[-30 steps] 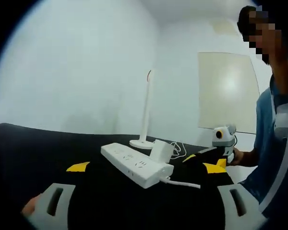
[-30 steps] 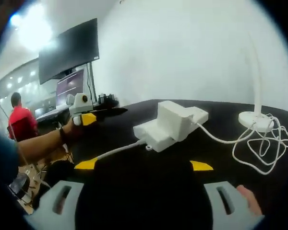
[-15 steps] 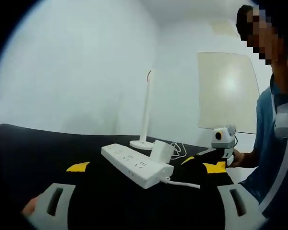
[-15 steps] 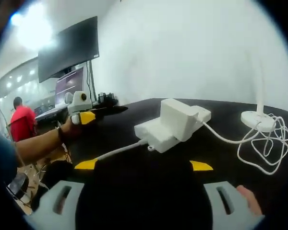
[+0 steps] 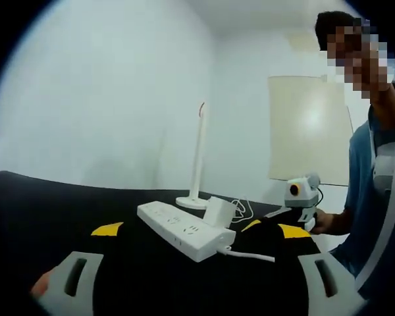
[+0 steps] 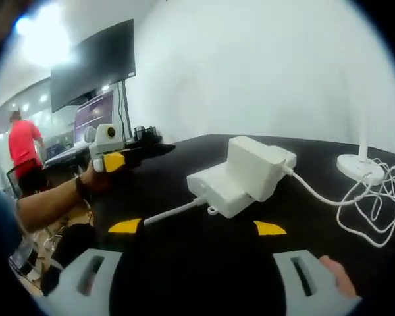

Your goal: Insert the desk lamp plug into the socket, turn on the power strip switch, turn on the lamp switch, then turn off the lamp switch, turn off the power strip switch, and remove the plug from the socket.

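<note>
A white power strip (image 5: 184,230) lies on the black table (image 5: 46,204), its cord trailing toward me. A white plug block (image 5: 218,212) stands on the strip's far end and looks seated in a socket. Behind it rises the white desk lamp (image 5: 197,155), unlit. My left gripper (image 5: 201,229) is open, with its yellow-tipped jaws wide apart short of the strip. In the right gripper view the strip (image 6: 217,191) and the plug block (image 6: 253,168) are close ahead, with the lamp base (image 6: 361,168) at right. My right gripper (image 6: 197,227) is open and holds nothing.
The plug's loose white cable (image 6: 375,210) coils beside the lamp base. The right gripper (image 5: 301,196) appears at the table's right edge beside a person in blue. The left gripper (image 6: 108,153) shows at left, and monitors (image 6: 95,69) stand behind it.
Both views have shifted slightly with the hands; the strip now looks a little nearer in the right gripper view. Strip, plug and lamp have not moved. Jaws stay open.
</note>
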`<act>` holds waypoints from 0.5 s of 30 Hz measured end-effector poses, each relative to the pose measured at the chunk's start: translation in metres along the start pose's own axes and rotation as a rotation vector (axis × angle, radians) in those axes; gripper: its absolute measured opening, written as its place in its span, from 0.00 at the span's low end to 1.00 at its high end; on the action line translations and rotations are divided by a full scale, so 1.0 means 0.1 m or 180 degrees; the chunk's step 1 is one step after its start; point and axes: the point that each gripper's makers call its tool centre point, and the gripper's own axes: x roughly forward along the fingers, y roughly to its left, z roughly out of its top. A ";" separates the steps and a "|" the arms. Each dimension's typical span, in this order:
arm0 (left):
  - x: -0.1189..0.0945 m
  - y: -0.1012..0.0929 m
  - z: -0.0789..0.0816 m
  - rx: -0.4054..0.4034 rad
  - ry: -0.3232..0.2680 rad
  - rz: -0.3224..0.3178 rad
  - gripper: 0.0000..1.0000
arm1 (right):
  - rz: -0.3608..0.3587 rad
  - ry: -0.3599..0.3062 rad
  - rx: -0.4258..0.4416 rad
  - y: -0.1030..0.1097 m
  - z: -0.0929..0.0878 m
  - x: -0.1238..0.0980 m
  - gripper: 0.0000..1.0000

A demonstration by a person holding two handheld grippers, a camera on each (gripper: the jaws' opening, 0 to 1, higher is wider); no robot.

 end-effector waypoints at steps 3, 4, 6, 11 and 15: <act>0.00 0.01 -0.02 0.0010 0.0028 0.0002 0.89 | -0.0042 -0.0034 0.0153 -0.06 0.03 0.03 0.61; 0.00 0.01 -0.02 0.0010 0.0023 0.0004 0.89 | -0.0071 -0.0084 0.0189 -0.08 0.08 0.05 0.60; 0.00 0.00 -0.01 0.0004 0.0003 0.0002 0.89 | -0.0100 -0.0102 0.0186 -0.11 0.12 0.07 0.59; 0.01 -0.02 -0.01 0.0010 0.0006 -0.0003 0.89 | -0.0123 -0.0119 0.0164 -0.12 0.16 0.16 0.56; 0.01 -0.03 -0.01 0.0018 0.0017 -0.0005 0.88 | -0.0095 -0.0107 0.0159 -0.09 0.16 0.22 0.55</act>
